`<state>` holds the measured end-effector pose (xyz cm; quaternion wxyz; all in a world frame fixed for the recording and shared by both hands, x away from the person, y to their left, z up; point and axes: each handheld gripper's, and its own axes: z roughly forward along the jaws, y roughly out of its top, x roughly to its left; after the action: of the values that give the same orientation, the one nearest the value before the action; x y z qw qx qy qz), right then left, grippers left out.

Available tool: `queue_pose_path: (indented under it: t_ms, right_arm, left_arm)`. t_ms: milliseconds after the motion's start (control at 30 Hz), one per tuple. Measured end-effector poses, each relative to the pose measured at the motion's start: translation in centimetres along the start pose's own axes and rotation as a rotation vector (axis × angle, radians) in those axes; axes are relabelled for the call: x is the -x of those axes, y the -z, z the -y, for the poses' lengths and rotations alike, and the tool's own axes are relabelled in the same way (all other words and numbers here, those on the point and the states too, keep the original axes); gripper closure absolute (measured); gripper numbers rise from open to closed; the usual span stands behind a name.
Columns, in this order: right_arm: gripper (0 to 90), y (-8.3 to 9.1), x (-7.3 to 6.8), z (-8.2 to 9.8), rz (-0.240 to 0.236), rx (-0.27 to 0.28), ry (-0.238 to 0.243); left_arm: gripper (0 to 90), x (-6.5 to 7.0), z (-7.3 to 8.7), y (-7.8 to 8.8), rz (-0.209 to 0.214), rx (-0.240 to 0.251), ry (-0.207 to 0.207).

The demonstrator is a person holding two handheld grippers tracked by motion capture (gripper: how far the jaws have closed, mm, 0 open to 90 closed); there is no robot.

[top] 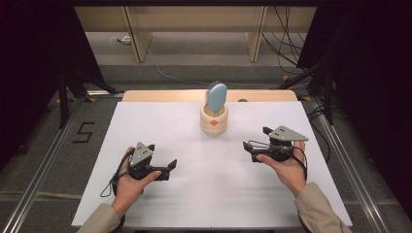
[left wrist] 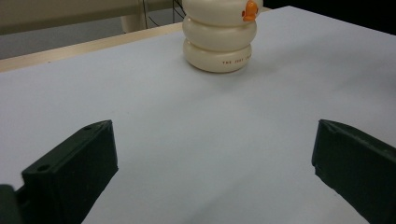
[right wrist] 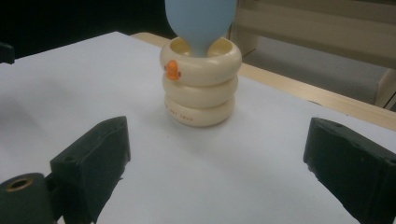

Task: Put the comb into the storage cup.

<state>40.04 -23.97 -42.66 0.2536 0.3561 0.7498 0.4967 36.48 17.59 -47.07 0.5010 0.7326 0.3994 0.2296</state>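
Both hands rest low on the white tabletop (top: 160, 131), left gripper (top: 164, 167) and right gripper (top: 256, 145) with jaws wide apart, holding nothing. Blue hairbrush (top: 216, 98) stands upright in the cream ringed holder (top: 214, 121), well apart. Risk: a sideways pull tips the light holder over.

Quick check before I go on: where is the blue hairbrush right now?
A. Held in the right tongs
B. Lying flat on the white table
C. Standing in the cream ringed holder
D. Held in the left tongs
C: the blue hairbrush stands upright in the cream ringed holder, and both tongs are open and empty.
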Motion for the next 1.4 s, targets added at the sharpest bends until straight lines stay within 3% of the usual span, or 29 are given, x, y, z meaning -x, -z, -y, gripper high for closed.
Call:
queue_pose_path:
  t_ms: [867, 1400]
  right_arm:
    - [8.4, 2.6, 0.5, 2.5, 0.013, -0.02, -0.005]
    - [8.5, 2.7, 0.5, 3.1, 0.014, -0.025, -0.007]
  left_arm:
    - [0.0, -0.8, 0.6, 1.4, -0.009, -0.003, -0.013]
    - [0.0, -0.9, 0.7, 1.5, -0.009, -0.002, -0.012]
